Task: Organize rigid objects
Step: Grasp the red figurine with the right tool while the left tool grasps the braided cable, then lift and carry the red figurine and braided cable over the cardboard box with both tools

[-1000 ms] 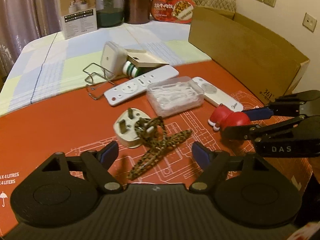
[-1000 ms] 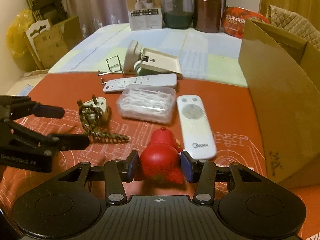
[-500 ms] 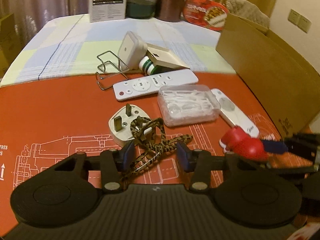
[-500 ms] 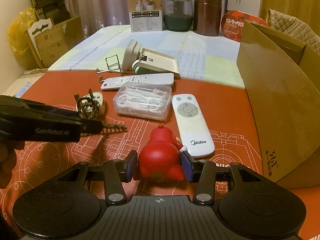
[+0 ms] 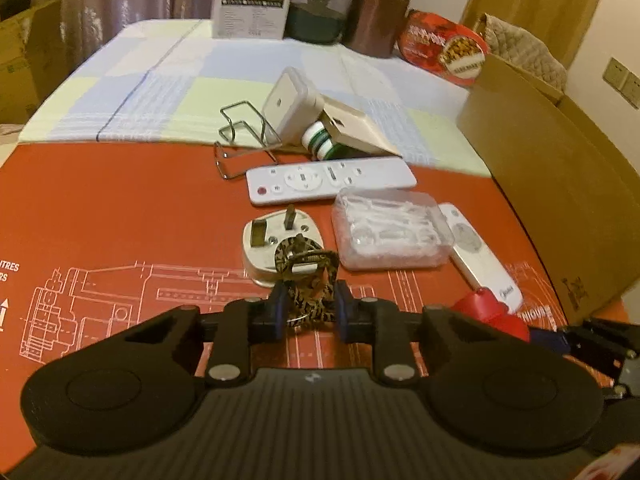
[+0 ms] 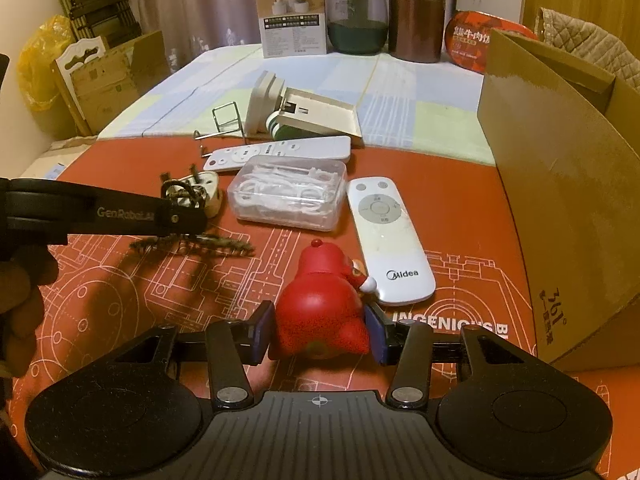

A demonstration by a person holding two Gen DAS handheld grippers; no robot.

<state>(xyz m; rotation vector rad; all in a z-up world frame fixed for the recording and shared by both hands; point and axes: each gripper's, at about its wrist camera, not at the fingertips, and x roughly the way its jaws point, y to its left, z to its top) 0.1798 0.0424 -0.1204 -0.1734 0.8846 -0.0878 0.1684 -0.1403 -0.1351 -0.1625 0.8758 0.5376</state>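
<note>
Cord (image 5: 308, 300), soft and light, sits clamped in our left gripper (image 5: 308, 312) at lower centre, trailing a heavier plug (image 5: 264, 248); we grip low. Right gripper (image 6: 318, 330) pinches the slick, rigid red toy (image 6: 320, 308).

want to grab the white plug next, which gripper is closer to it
Left. The left gripper is shut on the braided cord just in front of the white plug. The right gripper holds the red toy, farther off beside the Midea remote.
</note>
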